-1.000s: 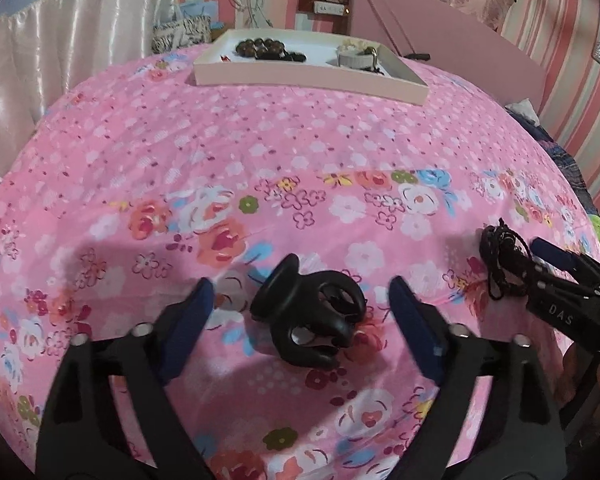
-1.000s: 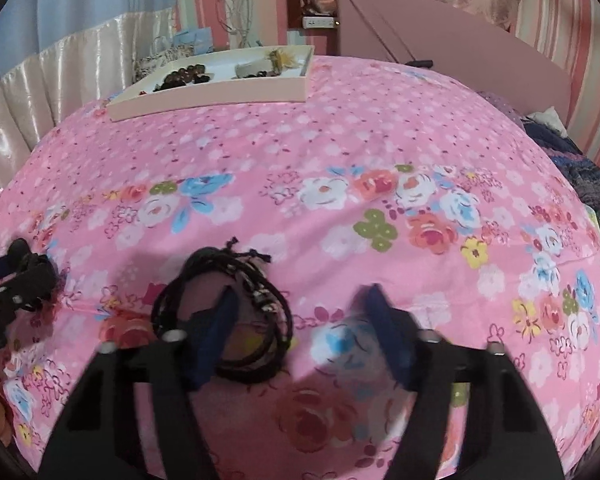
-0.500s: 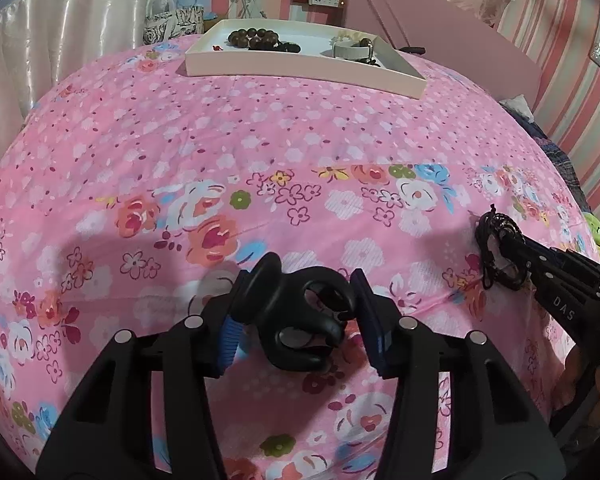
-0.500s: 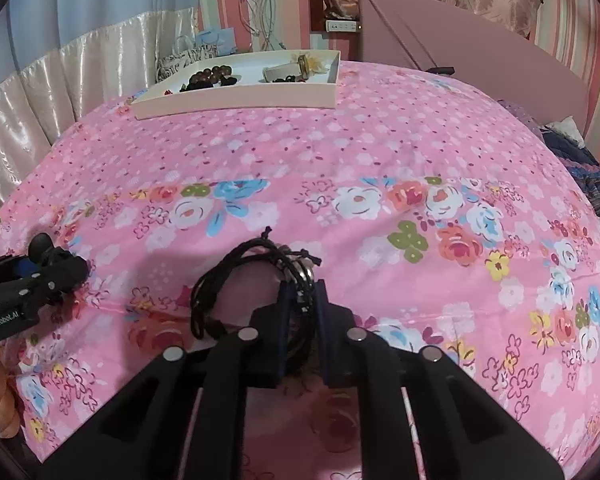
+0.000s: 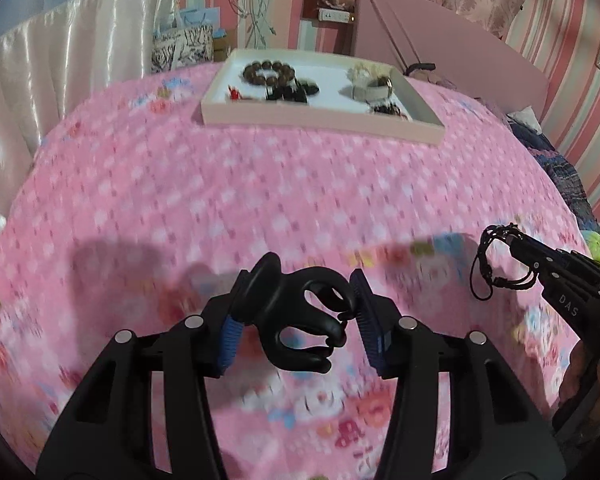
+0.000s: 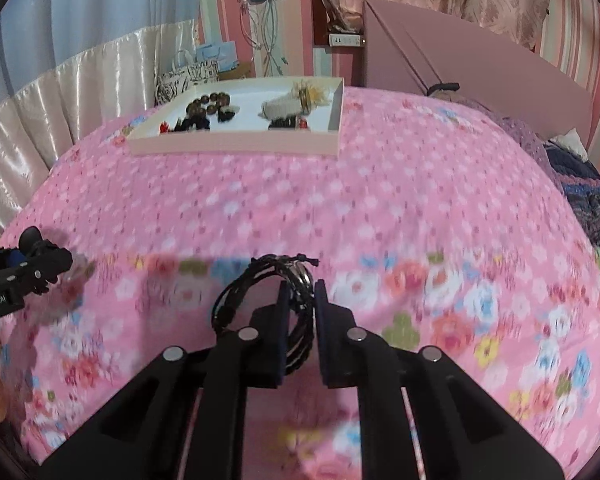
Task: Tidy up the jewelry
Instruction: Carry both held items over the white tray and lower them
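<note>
My left gripper (image 5: 296, 316) is shut on a black claw hair clip (image 5: 300, 320) and holds it above the pink floral bedspread. My right gripper (image 6: 298, 300) is shut on a bundle of black cord bracelets (image 6: 276, 292), also lifted off the bed. The right gripper with the bracelets (image 5: 496, 260) shows at the right of the left wrist view. The left gripper with the clip (image 6: 36, 256) shows at the left of the right wrist view. A shallow pale tray (image 5: 320, 118) lies far back on the bed and holds a brown bead bracelet (image 5: 266, 72), dark pieces and a white band (image 5: 370, 88).
The pink floral bedspread (image 6: 420, 208) covers the whole bed. A pink headboard (image 6: 460, 64) stands behind at the right. A shiny white curtain (image 5: 60, 88) hangs at the left. A patterned bag (image 5: 182, 46) sits behind the tray. Dark blue bedding (image 6: 596, 208) lies at the right edge.
Both grippers closed on their items, the left on the hair clip and the right on the bracelets, then lifted them off the bed and moved toward the tray.
</note>
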Demonstrator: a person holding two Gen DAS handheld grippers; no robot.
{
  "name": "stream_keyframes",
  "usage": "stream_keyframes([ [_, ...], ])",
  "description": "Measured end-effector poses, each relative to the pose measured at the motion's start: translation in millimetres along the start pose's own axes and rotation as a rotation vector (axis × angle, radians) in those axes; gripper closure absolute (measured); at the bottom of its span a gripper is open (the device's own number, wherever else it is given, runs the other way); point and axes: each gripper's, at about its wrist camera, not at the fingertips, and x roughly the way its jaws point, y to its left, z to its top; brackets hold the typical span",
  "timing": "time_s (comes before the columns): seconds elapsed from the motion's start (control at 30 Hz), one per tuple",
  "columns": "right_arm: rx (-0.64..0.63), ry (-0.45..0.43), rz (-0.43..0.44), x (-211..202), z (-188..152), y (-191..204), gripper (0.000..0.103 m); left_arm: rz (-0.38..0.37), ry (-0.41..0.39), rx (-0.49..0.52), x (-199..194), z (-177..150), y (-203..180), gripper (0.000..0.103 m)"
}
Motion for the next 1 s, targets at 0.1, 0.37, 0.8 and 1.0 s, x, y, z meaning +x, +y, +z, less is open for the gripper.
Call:
stream_keyframes([
  [0.1,-0.008,-0.017,-0.013,3,21,-2,0.091,0.006,-0.012,0.021,2,24,0,0.053],
  [0.37,-0.025,-0.096,-0.028,7,93,-9,0.091,0.014,-0.103,0.064,2,97,-1,0.053],
  [0.8,0.031,-0.192,0.0,64,233,10,0.091,-0.057,-0.173,-0.03,52,238,16,0.053],
  [1.0,0.068,-0.2,-0.015,105,272,11,0.091,-0.075,-0.182,-0.049,81,284,19,0.053],
])
